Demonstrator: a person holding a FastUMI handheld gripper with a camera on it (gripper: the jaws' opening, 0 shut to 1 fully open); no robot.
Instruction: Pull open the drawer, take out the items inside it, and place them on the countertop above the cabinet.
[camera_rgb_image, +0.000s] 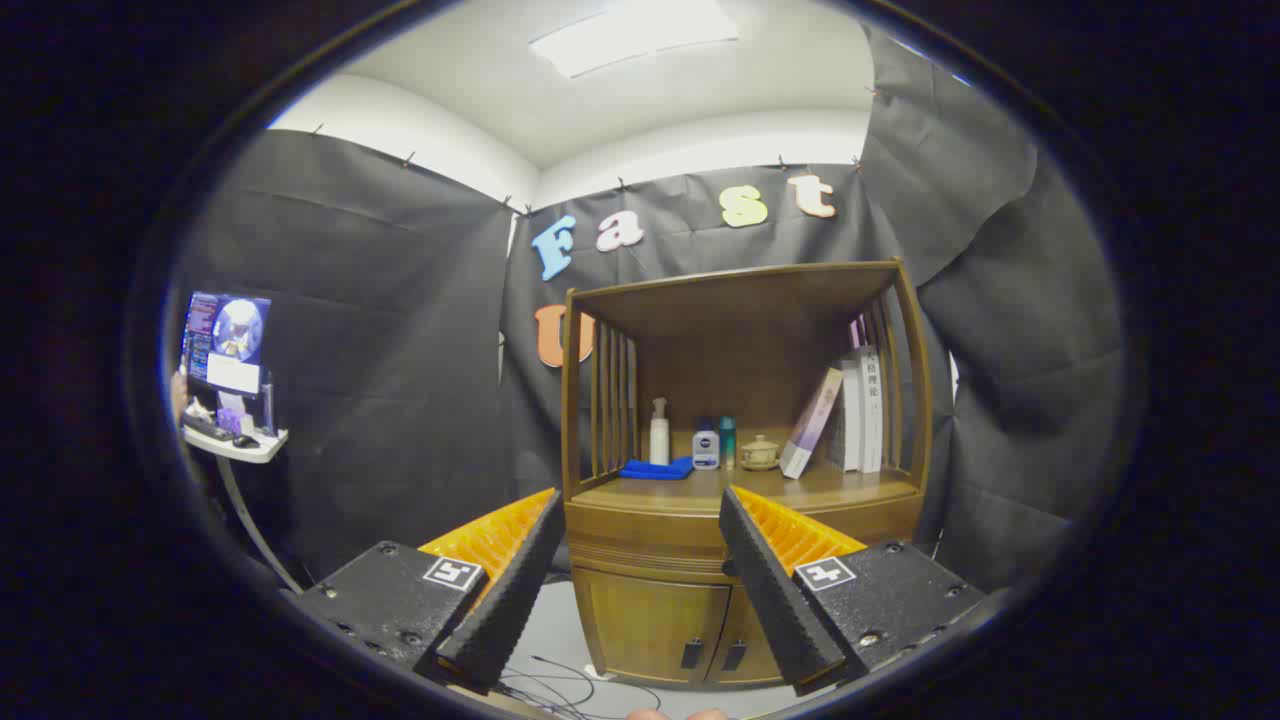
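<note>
Gripper (640, 520) hangs wide open, grasping nothing, squared up to the closed drawer (645, 545) of the wooden cabinet (740, 300), ready to approach.

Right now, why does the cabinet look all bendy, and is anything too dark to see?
In the gripper view, the fisheye lens bows the wooden cabinet's posts outward; the ceiling light glares white; the shelf items stay sharp, small; the open gripper's fingers loom large, spread apart.

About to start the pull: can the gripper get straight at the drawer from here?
Probably yes: the gripper is open, with the closed drawer ahead between its fingers and nothing in front of it, though some way off.
</note>
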